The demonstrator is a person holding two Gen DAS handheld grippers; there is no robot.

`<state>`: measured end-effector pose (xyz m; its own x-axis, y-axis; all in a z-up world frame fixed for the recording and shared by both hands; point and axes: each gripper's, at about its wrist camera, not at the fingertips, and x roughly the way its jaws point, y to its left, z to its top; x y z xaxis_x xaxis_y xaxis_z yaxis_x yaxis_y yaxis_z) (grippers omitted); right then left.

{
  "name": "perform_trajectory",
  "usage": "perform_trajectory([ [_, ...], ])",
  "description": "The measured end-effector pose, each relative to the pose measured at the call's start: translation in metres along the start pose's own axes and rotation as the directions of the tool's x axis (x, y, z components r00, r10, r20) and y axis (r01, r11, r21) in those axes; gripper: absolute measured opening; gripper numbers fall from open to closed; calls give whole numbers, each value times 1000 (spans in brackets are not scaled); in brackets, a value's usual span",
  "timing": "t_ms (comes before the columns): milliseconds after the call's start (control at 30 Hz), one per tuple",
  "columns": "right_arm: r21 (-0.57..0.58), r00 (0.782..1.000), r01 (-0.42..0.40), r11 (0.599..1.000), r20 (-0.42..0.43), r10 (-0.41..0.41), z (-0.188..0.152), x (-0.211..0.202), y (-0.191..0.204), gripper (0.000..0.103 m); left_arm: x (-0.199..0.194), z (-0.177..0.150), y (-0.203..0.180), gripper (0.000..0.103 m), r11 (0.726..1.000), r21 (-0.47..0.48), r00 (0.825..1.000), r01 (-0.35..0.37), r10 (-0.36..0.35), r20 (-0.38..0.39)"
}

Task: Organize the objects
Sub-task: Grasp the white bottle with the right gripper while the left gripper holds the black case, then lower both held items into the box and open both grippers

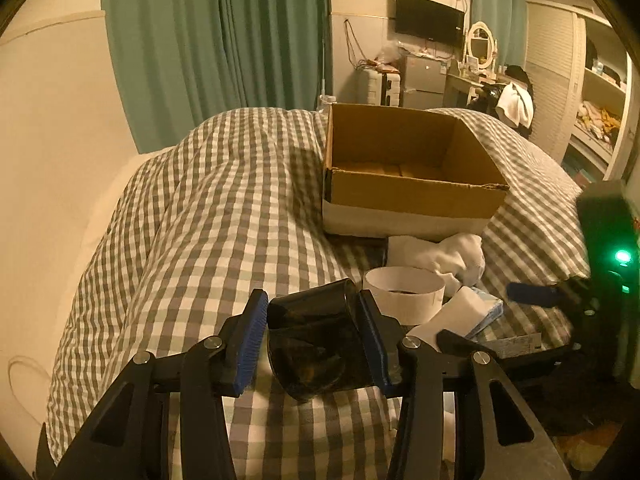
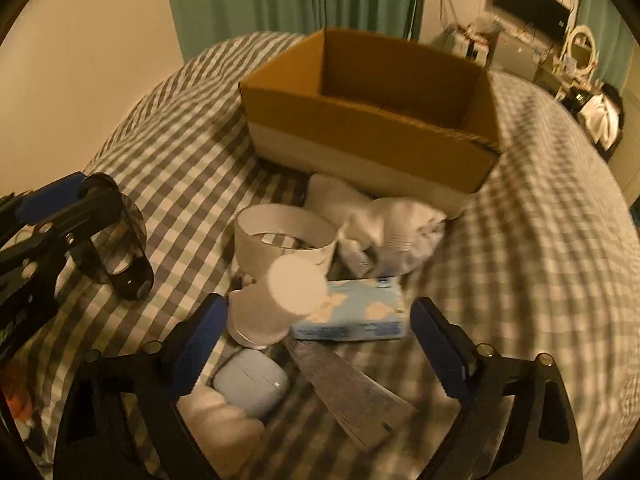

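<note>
Jaws of left gripper (image 1: 312, 340) are clamped on a dark cup (image 1: 316, 344), pads on both sides, cup tipped on its side and held above the bedspread (image 1: 192, 216), not yet over the box (image 1: 408, 196). Right gripper (image 2: 316, 352) has jaws wide apart w/ nothing btwn them, hanging over the pile. Box sits on the bed beyond the pile; the part of its floor that shows looks bare, so prob nothing packed yet. Left to do, going by the right wrist view: paper ring (image 2: 284, 240), white cloth (image 2: 384, 224), white tub (image 2: 276, 304) leaning on the tissue pack (image 2: 352, 312), earbud case (image 2: 250, 384), grey card (image 2: 348, 396), cotton wad (image 2: 216, 420). All lie near each other just in front of the box. Task looks barely begun: cup is the first item in transit, rest untouched.
</note>
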<state>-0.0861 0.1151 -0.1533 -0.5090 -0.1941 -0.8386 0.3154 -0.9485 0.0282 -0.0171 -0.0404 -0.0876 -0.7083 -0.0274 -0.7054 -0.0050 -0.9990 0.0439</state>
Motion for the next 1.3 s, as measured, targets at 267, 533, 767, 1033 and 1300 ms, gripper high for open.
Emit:
perform_trajectory([
  [267, -28, 998, -46, 999, -40, 45, 4, 15, 14, 46, -2, -2, 2, 46, 1000, -3, 1000, 8, -8, 0],
  [533, -60, 997, -67, 996, 40, 70, 5, -21, 16, 35, -10, -1, 9, 46, 998, -41, 998, 54, -54, -13],
  [767, -89, 989, -78, 993, 118, 88, 15, -56, 16, 33, -23, 13, 8, 46, 996, -28, 997, 82, -82, 15],
  [1033, -134, 971, -34, 990, 231, 64, 54, -104, 9, 33, -29, 59, -3, 46, 998, 35, 996, 54, -57, 70],
  [1300, -133, 949, 13, 991, 315, 30, 114, -140, -19, 33, -14, 131, -7, 46, 999, 44, 992, 32, -38, 122],
])
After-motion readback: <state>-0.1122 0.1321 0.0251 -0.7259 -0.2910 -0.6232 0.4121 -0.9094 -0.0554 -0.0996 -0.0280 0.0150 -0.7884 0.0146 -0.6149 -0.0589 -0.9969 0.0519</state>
